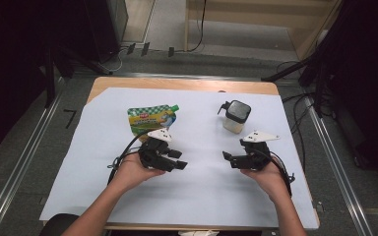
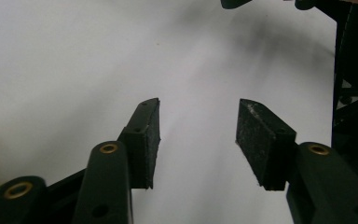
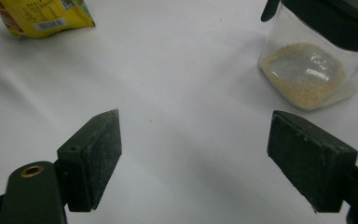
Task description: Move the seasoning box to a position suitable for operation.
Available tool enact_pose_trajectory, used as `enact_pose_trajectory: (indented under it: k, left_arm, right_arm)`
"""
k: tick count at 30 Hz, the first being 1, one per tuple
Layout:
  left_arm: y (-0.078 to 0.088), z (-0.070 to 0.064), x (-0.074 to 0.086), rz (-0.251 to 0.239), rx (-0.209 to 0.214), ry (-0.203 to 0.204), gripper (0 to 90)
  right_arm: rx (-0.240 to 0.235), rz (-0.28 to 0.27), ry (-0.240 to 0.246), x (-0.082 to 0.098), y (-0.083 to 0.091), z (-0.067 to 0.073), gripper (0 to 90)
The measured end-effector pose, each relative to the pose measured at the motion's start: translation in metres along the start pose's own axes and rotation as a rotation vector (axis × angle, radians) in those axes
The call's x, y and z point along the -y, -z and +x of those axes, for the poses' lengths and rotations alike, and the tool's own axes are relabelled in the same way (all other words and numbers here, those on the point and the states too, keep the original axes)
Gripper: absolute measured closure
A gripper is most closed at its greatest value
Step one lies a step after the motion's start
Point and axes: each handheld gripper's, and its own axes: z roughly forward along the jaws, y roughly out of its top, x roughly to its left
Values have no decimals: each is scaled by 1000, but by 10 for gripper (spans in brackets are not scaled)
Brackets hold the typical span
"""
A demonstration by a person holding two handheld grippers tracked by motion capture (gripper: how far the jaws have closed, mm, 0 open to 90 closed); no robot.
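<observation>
The left hand-held gripper is hovering over the white sheet on the bench, its jaws standing apart with nothing between them. Just beyond it the pouch is lying flat — its long axis running roughly left to right, its green spout cap pointing toward the upper right, toward the jar. The right hand-held gripper is facing the left one across bare paper, jaws spread wide and empty; the jar is standing upright just past it, black lid on, pale grains filling its base. Judged from this layout, the reach is best made slowly — each gripper squaring its pads to its nearest thing, the left across the pouch's narrow width, the right around the jar's flat walls.
</observation>
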Motion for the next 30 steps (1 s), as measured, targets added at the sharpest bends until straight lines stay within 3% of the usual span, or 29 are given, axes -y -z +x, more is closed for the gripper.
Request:
enact_pose_trajectory:
  k: [2, 4, 6, 9, 11, 14, 25, 30]
  left_arm:
    - [0, -2, 1, 18, -17, -39, 470]
    - [0, -4, 3, 41, -30, -65, 444]
    - [1, -3, 4, 47, -23, -70, 436]
    - [3, -4, 4, 41, -12, -67, 436]
    - [3, -4, 3, 38, -4, -70, 430]
    - [4, -4, 3, 39, 0, -74, 430]
    - [8, -6, 2, 23, 3, -77, 421]
    - [9, -7, 2, 21, 5, -87, 421]
  right_arm:
    - [-1, -4, 2, -1, 0, 0, 198]
    - [-19, 0, -7, -2, -1, -2, 268]
    - [-67, 9, -34, -2, -2, -7, 312]
    - [-88, 31, -56, -4, -3, -11, 345]
    - [-64, 15, -22, -4, -2, -11, 351]
    - [-56, 8, -13, -4, -1, -11, 358]
    - [-1, -33, -64, -7, 5, -16, 448]
    - [25, -32, -61, -6, 3, -18, 419]
